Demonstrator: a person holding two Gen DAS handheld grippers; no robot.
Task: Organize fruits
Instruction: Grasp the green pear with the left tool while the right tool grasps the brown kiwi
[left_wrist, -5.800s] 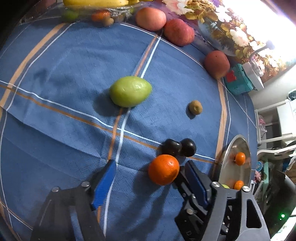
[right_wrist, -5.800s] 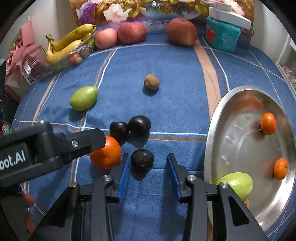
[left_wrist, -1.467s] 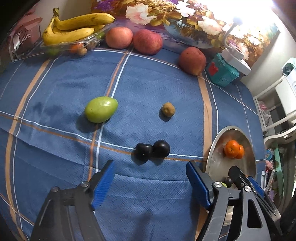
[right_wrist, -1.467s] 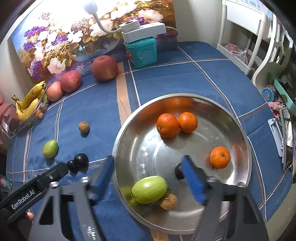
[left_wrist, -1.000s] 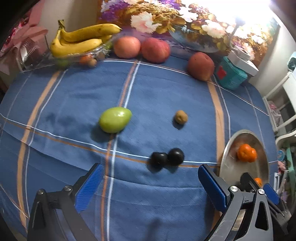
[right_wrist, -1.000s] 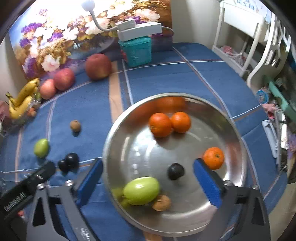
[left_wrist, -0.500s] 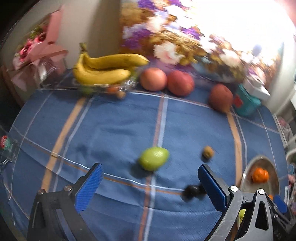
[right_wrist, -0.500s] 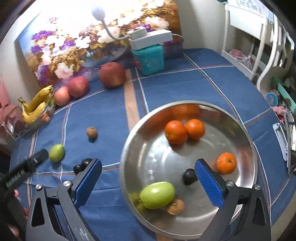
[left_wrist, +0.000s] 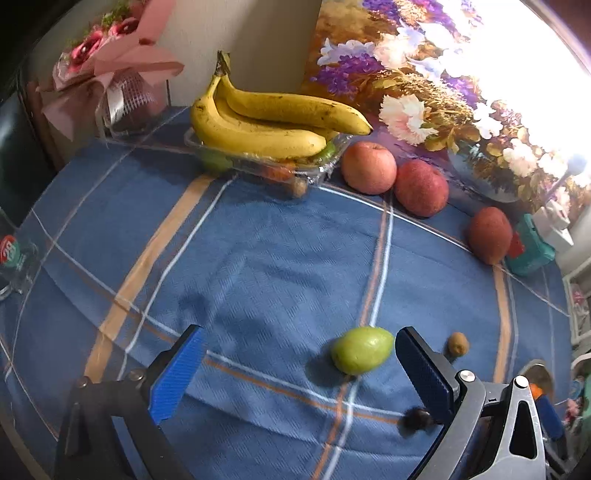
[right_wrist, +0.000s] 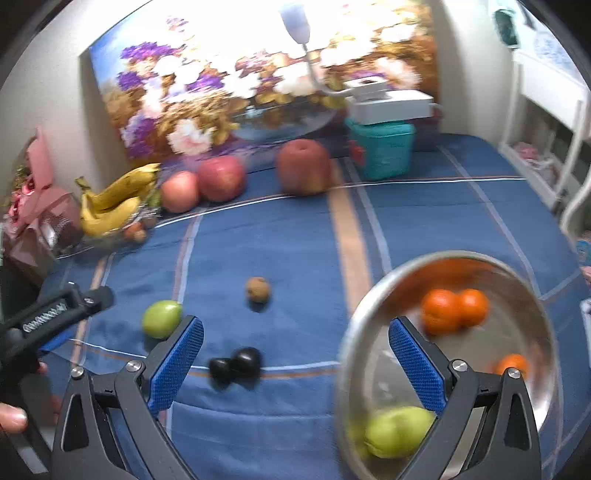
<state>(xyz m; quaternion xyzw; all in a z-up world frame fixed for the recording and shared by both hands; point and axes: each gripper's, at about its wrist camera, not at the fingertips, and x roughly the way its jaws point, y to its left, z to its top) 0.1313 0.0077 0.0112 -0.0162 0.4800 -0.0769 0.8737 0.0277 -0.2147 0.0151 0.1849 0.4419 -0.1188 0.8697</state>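
Note:
My left gripper (left_wrist: 299, 373) is open and empty above the blue tablecloth; a green mango (left_wrist: 361, 349) lies just inside its right finger (left_wrist: 424, 373). A small brown fruit (left_wrist: 458, 343) and a dark plum (left_wrist: 416, 418) lie further right. My right gripper (right_wrist: 295, 365) is open and empty. Two dark plums (right_wrist: 236, 364) lie between its fingers, with the green mango (right_wrist: 161, 318) and brown fruit (right_wrist: 258, 289) beyond. The steel bowl (right_wrist: 535, 310) on the right holds oranges (right_wrist: 454, 309) and a green mango (right_wrist: 397, 430).
Bananas (left_wrist: 266, 122) on a clear tray and three red apples (left_wrist: 421, 186) line the table's far edge by a flower painting. A teal box (right_wrist: 380, 149) with a white lamp stands at the back. A pink bouquet (left_wrist: 110, 74) is at the far left.
Both grippers have pulled back and tilted up from the bowl. The left one has swung left, toward the bananas. The right one has swung left, over the two plums.

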